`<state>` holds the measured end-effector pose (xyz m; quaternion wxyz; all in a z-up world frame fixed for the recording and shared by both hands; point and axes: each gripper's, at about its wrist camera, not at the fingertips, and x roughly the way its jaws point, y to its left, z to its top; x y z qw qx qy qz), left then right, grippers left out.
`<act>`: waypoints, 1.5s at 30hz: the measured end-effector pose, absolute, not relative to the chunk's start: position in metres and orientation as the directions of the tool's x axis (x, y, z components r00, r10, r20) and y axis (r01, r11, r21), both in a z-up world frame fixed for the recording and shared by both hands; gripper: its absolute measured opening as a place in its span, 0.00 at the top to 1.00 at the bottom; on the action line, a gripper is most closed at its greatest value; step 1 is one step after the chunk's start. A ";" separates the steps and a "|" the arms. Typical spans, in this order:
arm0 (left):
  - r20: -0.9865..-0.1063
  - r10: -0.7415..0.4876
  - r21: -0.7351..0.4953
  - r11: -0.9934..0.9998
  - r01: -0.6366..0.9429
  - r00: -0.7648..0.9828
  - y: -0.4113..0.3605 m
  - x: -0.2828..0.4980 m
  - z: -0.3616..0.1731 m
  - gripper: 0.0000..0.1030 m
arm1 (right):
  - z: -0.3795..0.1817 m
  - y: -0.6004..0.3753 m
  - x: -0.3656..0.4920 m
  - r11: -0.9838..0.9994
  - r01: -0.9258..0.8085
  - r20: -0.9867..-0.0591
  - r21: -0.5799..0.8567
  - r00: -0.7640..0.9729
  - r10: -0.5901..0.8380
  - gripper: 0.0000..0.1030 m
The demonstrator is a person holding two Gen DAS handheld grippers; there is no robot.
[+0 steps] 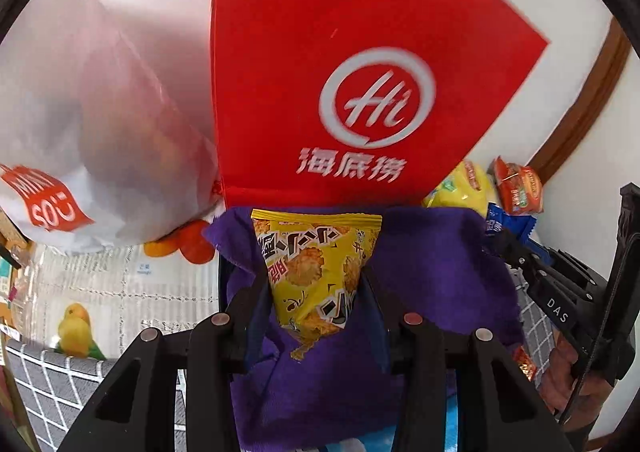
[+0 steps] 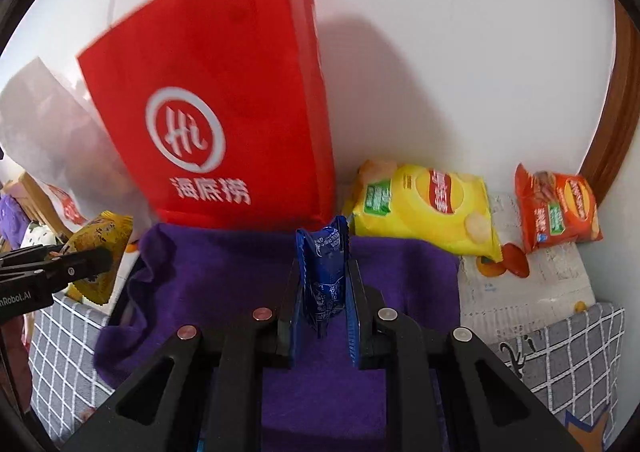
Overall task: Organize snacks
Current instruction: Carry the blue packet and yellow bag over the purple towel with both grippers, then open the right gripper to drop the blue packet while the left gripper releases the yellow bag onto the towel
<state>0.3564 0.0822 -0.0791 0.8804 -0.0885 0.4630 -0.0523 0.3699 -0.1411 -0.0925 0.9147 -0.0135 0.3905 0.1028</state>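
I have a yellow snack packet [image 1: 316, 272] pinched in my left gripper [image 1: 316, 284], held above the purple cloth [image 1: 432, 264]. My right gripper [image 2: 324, 280] is clamped on a narrow blue packet [image 2: 325, 268], upright between its fingers, over the same cloth. From the right wrist view, the red paper bag [image 2: 216, 111] stands at 11 o'clock against the white wall [image 2: 460, 71], just behind the cloth. A yellow crisp bag [image 2: 428, 207] lies at 1 o'clock and an orange crisp bag [image 2: 556, 207] at 2 o'clock, apart from each other. A white bag [image 1: 100, 111] stands at 10 o'clock of the left wrist view, beside the red one.
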 end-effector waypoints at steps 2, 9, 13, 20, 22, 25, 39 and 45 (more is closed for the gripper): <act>-0.815 -0.176 -0.209 0.978 0.002 0.552 0.086 0.361 -0.089 0.61 | -0.103 -0.144 0.375 0.980 -0.192 -0.731 0.054 0.661 0.170 0.82; -0.834 -0.176 -0.225 0.974 -0.029 0.524 0.101 0.372 -0.108 0.61 | -0.126 -0.147 0.389 0.983 -0.181 -0.758 0.041 0.635 0.148 0.82; -0.842 -0.187 -0.232 0.972 -0.027 0.506 0.101 0.374 -0.115 0.61 | -0.132 -0.149 0.392 0.982 -0.186 -0.769 0.034 0.623 0.145 0.82; -0.870 -0.170 -0.194 0.981 -0.005 0.463 0.085 0.378 -0.129 0.61 | -0.139 -0.149 0.397 0.980 -0.199 -0.790 -0.001 0.601 0.121 0.81; -0.875 -0.164 -0.188 0.982 -0.006 0.455 0.082 0.379 -0.132 0.61 | -0.141 -0.149 0.397 0.980 -0.199 -0.793 -0.008 0.598 0.115 0.81; -0.880 -0.165 -0.187 0.982 -0.006 0.446 0.080 0.379 -0.135 0.61 | -0.142 -0.148 0.397 0.979 -0.203 -0.795 -0.005 0.595 0.119 0.81; -0.895 -0.167 -0.182 0.983 0.002 0.415 0.068 0.386 -0.145 0.61 | -0.148 -0.139 0.396 0.972 -0.233 -0.802 -0.019 0.584 0.125 0.81; -0.895 -0.166 -0.180 0.984 0.007 0.414 0.065 0.387 -0.146 0.61 | -0.147 -0.139 0.396 0.972 -0.233 -0.805 -0.017 0.580 0.125 0.77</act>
